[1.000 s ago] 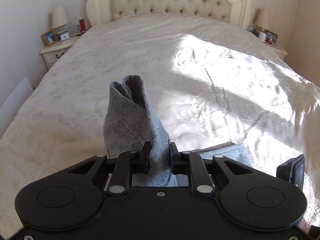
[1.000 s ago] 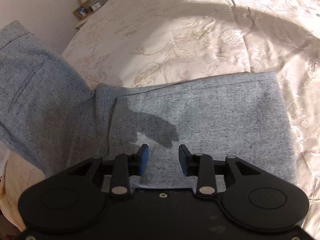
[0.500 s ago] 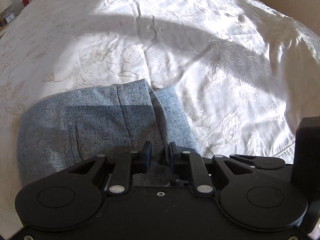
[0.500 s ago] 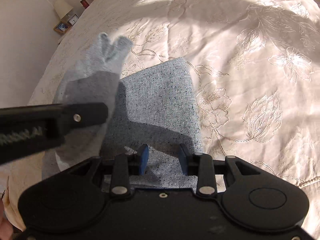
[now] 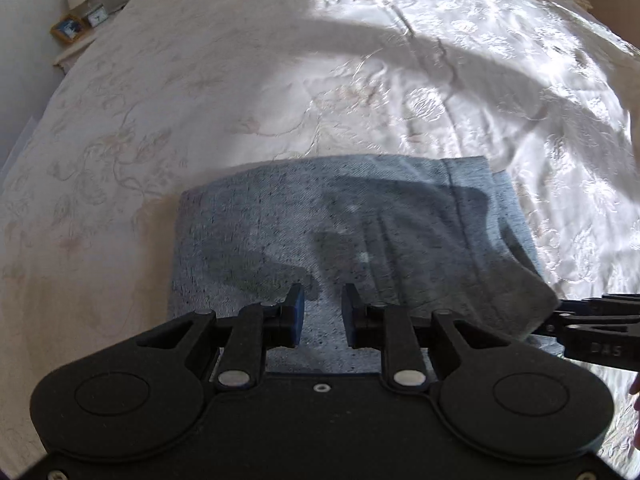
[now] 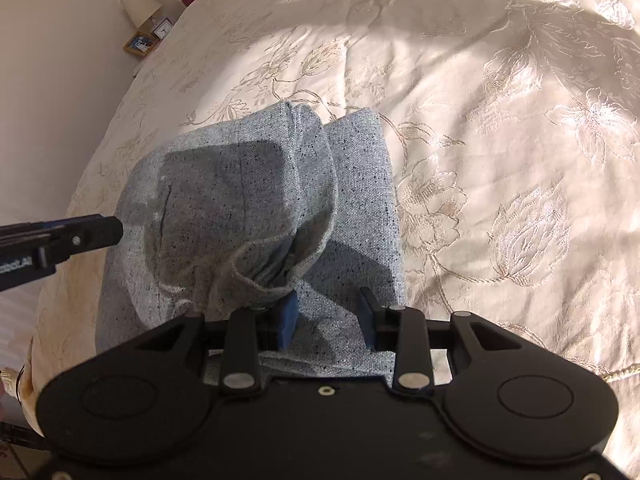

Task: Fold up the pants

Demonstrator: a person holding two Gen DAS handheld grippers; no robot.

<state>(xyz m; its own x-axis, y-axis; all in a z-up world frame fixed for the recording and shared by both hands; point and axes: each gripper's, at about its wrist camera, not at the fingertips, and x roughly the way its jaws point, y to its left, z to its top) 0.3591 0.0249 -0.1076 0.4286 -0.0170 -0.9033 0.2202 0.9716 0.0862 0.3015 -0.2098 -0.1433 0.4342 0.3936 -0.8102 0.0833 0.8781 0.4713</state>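
Folded grey pants are lying on the bed. The left claw, just opening, is hovering spread above them; the right claw is standing spread, a raised fold bunching against one finger. Judged best: flatten that fold, aligning edges.

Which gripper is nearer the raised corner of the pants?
Right. The right gripper has one finger against the raised corner; the left gripper, jaws just opening and empty, hovers over the middle of the pants.
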